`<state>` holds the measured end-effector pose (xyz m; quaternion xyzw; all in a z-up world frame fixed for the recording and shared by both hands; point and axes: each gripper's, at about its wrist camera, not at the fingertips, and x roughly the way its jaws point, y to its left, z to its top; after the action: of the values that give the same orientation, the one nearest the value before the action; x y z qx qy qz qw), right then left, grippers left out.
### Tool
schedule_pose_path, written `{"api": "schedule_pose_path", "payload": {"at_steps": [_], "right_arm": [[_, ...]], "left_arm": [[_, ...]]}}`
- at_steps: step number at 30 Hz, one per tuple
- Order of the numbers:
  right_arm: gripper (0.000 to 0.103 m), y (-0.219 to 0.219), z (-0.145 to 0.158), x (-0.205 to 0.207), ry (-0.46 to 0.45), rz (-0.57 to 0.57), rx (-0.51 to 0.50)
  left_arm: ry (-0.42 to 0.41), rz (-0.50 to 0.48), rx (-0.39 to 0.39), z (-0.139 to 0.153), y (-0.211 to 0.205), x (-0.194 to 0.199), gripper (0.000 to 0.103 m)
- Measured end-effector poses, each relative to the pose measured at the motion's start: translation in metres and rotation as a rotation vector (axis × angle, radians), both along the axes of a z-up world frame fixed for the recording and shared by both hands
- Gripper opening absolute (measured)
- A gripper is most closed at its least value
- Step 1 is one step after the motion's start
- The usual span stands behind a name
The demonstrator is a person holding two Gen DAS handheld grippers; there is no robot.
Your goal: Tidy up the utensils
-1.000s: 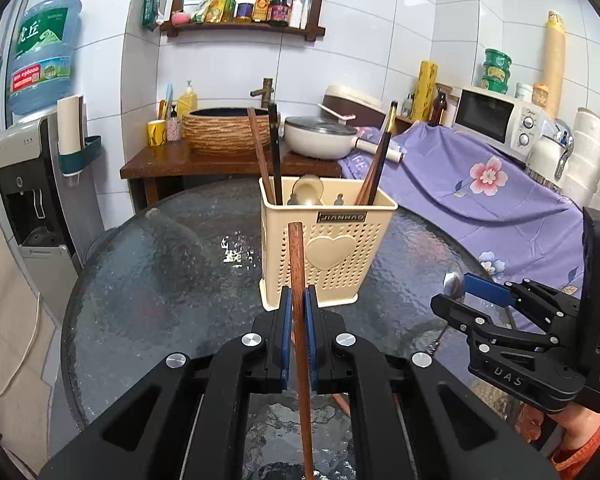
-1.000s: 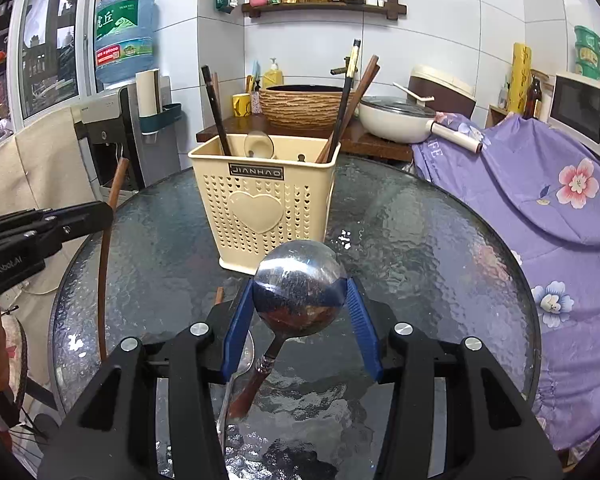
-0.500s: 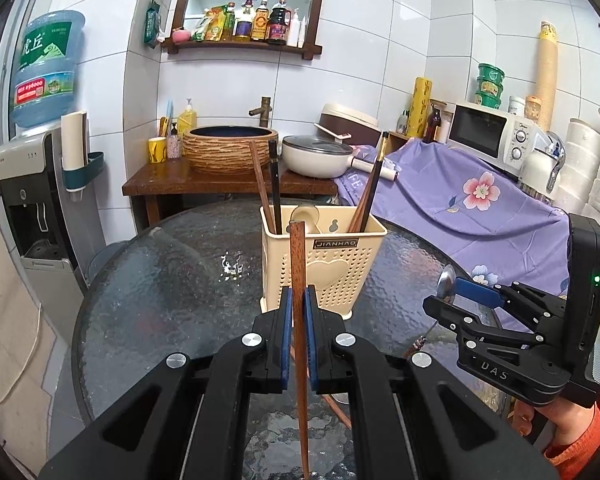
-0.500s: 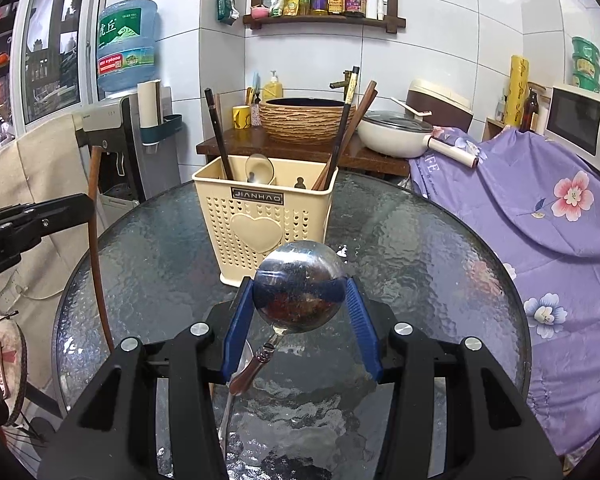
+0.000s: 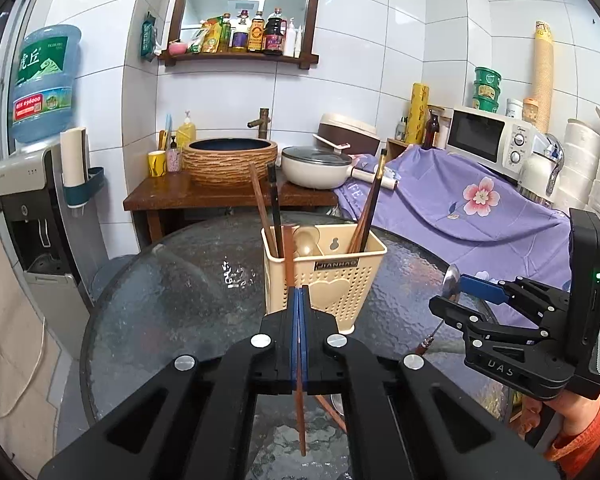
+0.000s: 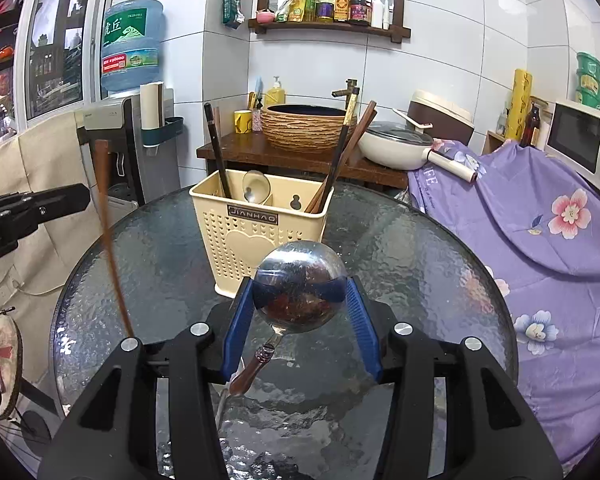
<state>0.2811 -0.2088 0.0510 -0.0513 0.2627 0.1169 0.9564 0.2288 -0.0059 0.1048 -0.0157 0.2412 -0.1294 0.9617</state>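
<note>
A beige perforated utensil caddy (image 5: 328, 276) (image 6: 260, 232) stands on the round glass table (image 5: 172, 300). Chopsticks lean in its left and right compartments, and a metal spoon is in the middle one. My left gripper (image 5: 299, 292) (image 6: 82, 196) is shut on a brown wooden chopstick (image 5: 289, 256) (image 6: 108, 240). The stick is held upright in front of the caddy, clear of the glass. My right gripper (image 6: 300, 284) (image 5: 450, 292) is shut on the bowl of a round metal spoon (image 6: 300, 304). Its brown handle (image 6: 252, 372) hangs down toward the table.
Another brown stick (image 5: 332, 412) and a spoon (image 6: 220, 400) lie on the glass under the grippers. A purple flowered cloth (image 6: 540, 220) covers furniture on the right. Behind the table are a wooden stand with a basin (image 5: 230, 160) and a pan (image 5: 316, 168). A water dispenser (image 5: 24, 208) is at left.
My left gripper has risen with the chopstick, so the caddy sits lower and smaller in its view. The right gripper and spoon have stayed nearly still.
</note>
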Motion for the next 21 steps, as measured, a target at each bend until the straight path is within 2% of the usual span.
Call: {"api": "schedule_pose_path", "payload": {"at_steps": [5, 14, 15, 17, 19, 21], "right_arm": [[0.048, -0.003, 0.0, 0.004, 0.007, -0.01, 0.001], [0.048, -0.005, -0.006, 0.008, 0.03, -0.013, 0.006], [0.048, -0.005, -0.006, 0.008, 0.028, -0.012, 0.005], [0.048, -0.004, -0.004, 0.007, 0.022, -0.01, 0.004], [0.048, -0.004, -0.003, 0.008, 0.02, -0.009, 0.001], [0.048, -0.004, -0.003, 0.008, 0.019, -0.01, -0.002]], "left_arm": [[0.007, 0.005, 0.002, 0.0, -0.001, 0.006, 0.0], [0.082, 0.044, 0.027, -0.023, 0.011, 0.027, 0.001], [0.104, 0.063, 0.025, -0.029, 0.015, 0.033, 0.004], [0.145, 0.082, 0.031, -0.039, 0.019, 0.043, 0.017], [0.176, 0.119, 0.046, -0.052, 0.025, 0.053, 0.04], [0.203, 0.133, 0.054, -0.063, 0.029, 0.058, 0.04]]}}
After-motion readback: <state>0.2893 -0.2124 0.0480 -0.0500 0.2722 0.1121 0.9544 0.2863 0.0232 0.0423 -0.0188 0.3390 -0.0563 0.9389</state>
